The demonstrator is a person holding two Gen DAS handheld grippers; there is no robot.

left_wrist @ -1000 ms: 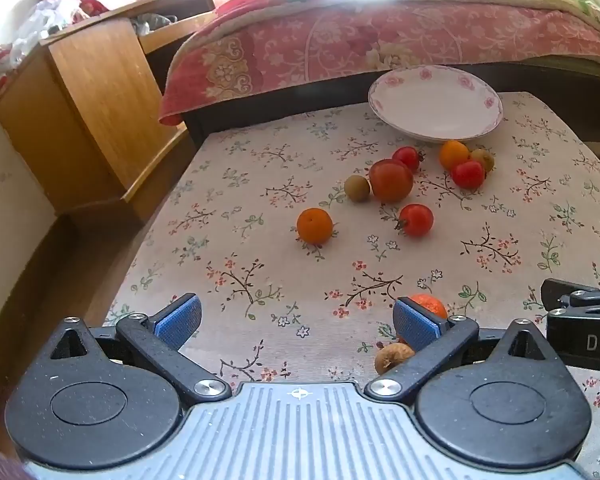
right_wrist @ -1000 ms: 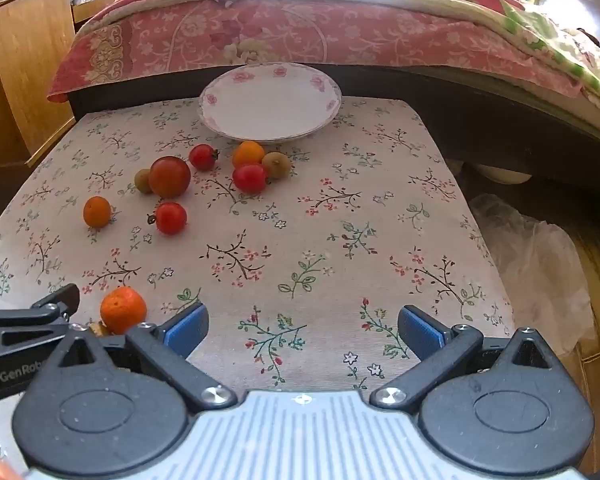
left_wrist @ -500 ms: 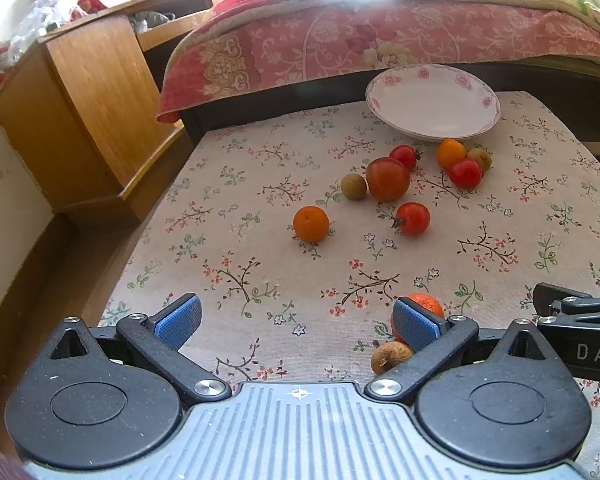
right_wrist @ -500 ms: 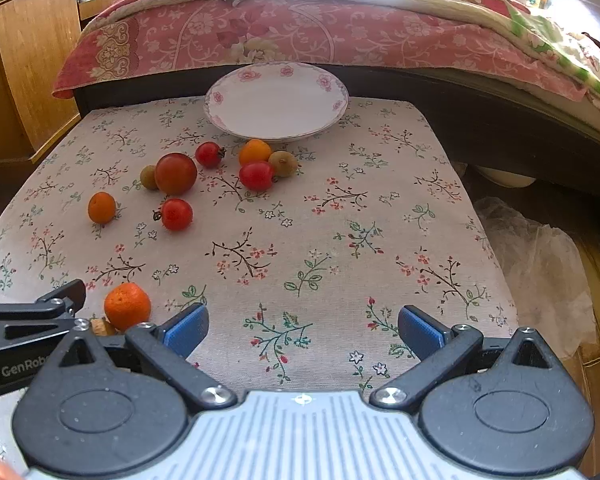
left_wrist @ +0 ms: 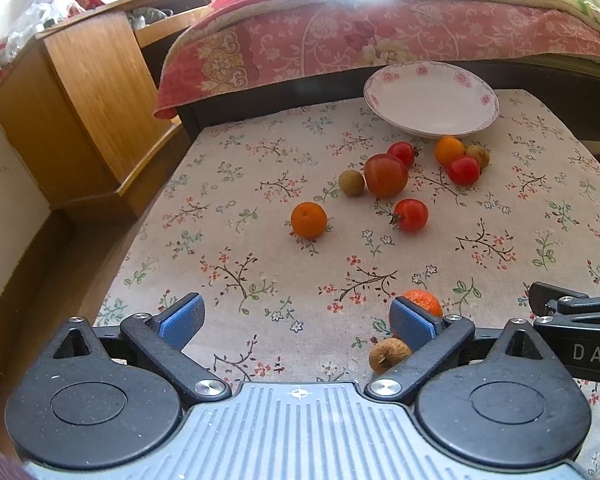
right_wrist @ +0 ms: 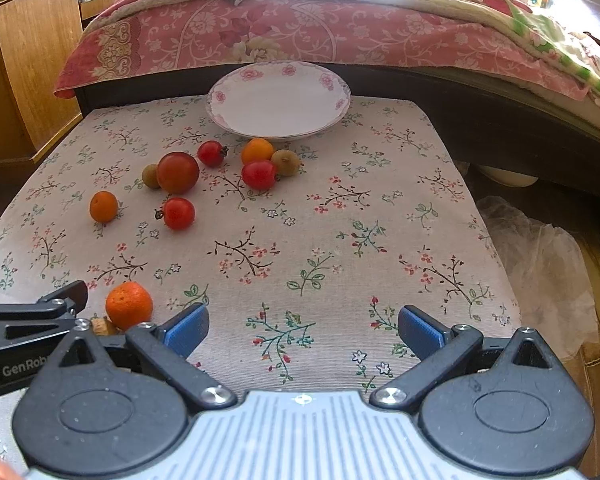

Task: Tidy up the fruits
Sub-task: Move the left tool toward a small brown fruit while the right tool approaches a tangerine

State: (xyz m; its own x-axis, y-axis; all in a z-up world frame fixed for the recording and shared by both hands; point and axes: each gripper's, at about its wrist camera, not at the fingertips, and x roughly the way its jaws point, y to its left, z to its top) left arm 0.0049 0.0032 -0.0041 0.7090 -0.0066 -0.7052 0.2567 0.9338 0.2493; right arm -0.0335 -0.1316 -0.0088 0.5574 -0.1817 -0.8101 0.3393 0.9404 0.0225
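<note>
Left wrist view: both jaws gape wide, empty; the plate (left_wrist: 431, 98) waits at 1 o'clock for scattered fruit, presumably.

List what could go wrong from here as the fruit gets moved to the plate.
1. The plate sits at the table's far edge by the bed; a hard drop could nudge it off.
2. The round fruits crowd together: reaching for the big tomato may roll the brown fruit touching it.
3. The near orange lies between both open tongs, left and right, which could collide.
</note>
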